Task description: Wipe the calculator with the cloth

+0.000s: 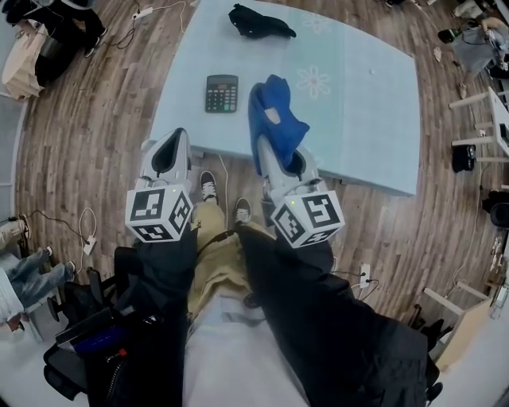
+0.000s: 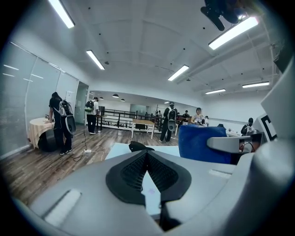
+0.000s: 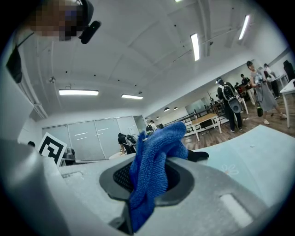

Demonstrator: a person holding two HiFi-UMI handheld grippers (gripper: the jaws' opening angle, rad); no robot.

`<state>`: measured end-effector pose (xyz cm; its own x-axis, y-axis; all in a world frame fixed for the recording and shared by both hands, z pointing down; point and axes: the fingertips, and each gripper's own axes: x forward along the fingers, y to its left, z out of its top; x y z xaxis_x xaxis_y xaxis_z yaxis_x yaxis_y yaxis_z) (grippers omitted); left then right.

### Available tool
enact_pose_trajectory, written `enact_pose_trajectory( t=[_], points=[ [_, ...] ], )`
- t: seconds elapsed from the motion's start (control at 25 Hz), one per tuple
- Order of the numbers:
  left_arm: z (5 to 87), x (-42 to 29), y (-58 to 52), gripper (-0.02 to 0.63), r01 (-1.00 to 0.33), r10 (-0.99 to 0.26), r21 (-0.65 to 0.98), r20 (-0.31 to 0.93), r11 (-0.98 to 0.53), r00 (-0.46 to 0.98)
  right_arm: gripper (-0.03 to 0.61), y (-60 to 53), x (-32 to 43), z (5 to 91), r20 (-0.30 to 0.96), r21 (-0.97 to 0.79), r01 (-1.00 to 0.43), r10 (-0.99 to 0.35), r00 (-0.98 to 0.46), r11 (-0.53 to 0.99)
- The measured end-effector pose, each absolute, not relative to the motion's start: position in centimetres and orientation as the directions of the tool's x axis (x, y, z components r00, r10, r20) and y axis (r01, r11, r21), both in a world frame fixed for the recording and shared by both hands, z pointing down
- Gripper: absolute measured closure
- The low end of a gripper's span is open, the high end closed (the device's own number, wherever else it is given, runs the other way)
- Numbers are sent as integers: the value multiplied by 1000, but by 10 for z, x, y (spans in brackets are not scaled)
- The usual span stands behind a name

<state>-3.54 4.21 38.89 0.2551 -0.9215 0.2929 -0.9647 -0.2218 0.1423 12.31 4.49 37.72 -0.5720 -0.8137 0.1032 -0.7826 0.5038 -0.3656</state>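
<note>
A dark calculator (image 1: 222, 93) lies flat on the pale blue table (image 1: 358, 103), toward its near left part. My right gripper (image 1: 269, 141) is shut on a blue cloth (image 1: 274, 118), which bunches up just right of the calculator and above the table's near edge. The right gripper view shows the cloth (image 3: 154, 152) pinched between the dark pads (image 3: 115, 177) and hanging out of them. My left gripper (image 1: 176, 137) hovers off the near edge, below the calculator, with its jaws meeting at the tips and nothing between them. The calculator shows in neither gripper view.
A black bundle (image 1: 258, 22) lies at the table's far edge. Flower prints (image 1: 313, 81) mark the tabletop. Wooden floor with cables (image 1: 87, 238) surrounds the table. Other people (image 2: 60, 122) and tables (image 2: 143, 124) stand farther back in the room.
</note>
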Motion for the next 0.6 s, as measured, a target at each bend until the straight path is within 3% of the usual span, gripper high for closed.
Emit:
enact_pose_trajectory(
  t=[0.32,0.6],
  points=[
    [388,-45,-36,618,-938,-901,173,273,-299,338,512,-10,103,378,127,-350,-809,-831,-541,473],
    [386,-35,-38,618,-928,-896,176,256,-327,364,511,-11,103,375,118,-336,-812,-834,-539,478]
  ],
)
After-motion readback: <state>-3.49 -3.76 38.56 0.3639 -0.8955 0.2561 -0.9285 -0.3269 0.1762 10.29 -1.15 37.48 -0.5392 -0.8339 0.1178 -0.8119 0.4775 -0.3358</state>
